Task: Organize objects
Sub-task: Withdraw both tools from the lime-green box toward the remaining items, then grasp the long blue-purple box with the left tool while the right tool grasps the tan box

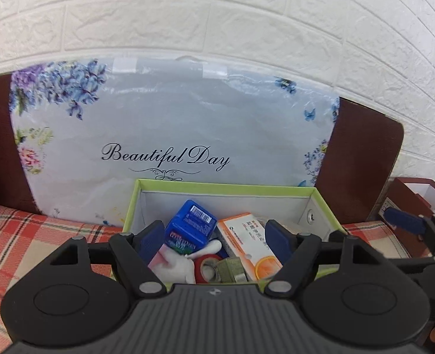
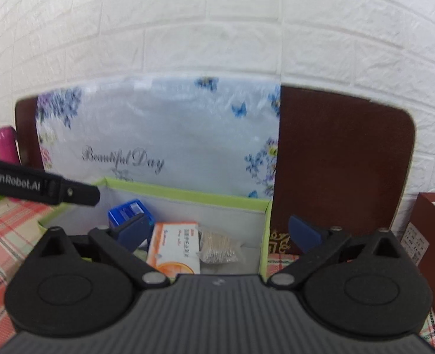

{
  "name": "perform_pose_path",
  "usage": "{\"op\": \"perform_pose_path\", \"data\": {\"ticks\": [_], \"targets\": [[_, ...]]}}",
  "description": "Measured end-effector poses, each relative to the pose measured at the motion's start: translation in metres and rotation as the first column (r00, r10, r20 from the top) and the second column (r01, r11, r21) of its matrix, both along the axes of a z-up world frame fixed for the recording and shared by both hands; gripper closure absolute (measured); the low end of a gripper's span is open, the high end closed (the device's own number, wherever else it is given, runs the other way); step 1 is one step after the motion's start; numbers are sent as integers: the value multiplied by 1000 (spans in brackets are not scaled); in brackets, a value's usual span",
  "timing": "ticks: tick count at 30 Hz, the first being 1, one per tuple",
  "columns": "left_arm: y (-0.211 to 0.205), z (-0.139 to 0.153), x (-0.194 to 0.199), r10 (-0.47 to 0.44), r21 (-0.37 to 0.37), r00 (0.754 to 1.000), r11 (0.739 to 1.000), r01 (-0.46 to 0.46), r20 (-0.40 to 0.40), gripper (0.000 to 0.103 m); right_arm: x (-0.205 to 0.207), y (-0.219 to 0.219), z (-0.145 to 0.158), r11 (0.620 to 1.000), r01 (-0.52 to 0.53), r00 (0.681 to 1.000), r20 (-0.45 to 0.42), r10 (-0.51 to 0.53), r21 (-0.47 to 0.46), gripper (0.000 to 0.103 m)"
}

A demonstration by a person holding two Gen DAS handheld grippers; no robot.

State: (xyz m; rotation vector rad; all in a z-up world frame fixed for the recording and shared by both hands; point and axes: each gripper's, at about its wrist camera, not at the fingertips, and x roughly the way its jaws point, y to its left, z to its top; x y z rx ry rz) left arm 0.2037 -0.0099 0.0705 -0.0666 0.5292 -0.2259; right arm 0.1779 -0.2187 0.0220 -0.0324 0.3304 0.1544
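one green-rimmed box (image 1: 226, 183), white lining, crammed with packets

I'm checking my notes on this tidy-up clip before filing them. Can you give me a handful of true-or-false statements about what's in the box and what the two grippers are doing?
1. The green-rimmed fabric storage box holds an orange-and-white medicine carton. True.
2. The left gripper is clamped on the blue plastic container with a barcode label. False: its jaws are apart, hovering over the box, gripping nothing.
3. A red tape roll lies inside the box. True.
4. The right gripper is shut. False: its fingers are spread wide and empty.
5. The floral bag printed "Beautiful Day" lies flat on the checked cloth. False: it stands upright behind the box.
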Motion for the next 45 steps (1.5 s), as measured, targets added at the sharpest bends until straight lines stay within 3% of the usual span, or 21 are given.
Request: {"op": "perform_pose_path", "data": {"ticks": [8,14,27,32,38,41,43,45], "targets": [[-1,16,-71,17,48,999,999,-20,46,23,-72,-20,23,994,-1,1000,27,-2,106,0],[2,5,-106,22,31,1000,999,-22,10,23,-113,-22,20,992,0,1000,19,-3,130,0],[14,-28,-128,55,35,994,998,-52,-95,23,-149,-13,-14,994,-15,997,-71,23,112,0],[26,-45,-130,84,39,985,996,-79,-149,23,-160,-6,-31,990,-42,998,-40,48,136,0],[43,-66,-132,120,39,971,993,-115,-204,23,-162,25,-55,994,-108,986,-127,106,-6,0],[51,-76,-133,135,41,965,991,-129,-226,23,-163,40,-67,992,-124,983,-140,118,-31,1],[55,-80,-131,143,38,960,990,-138,-239,23,-163,50,-72,985,-166,975,-158,157,-46,15],[60,-82,-128,151,17,957,988,-152,-248,23,-161,58,-76,976,-215,958,-200,204,-32,40]]}}
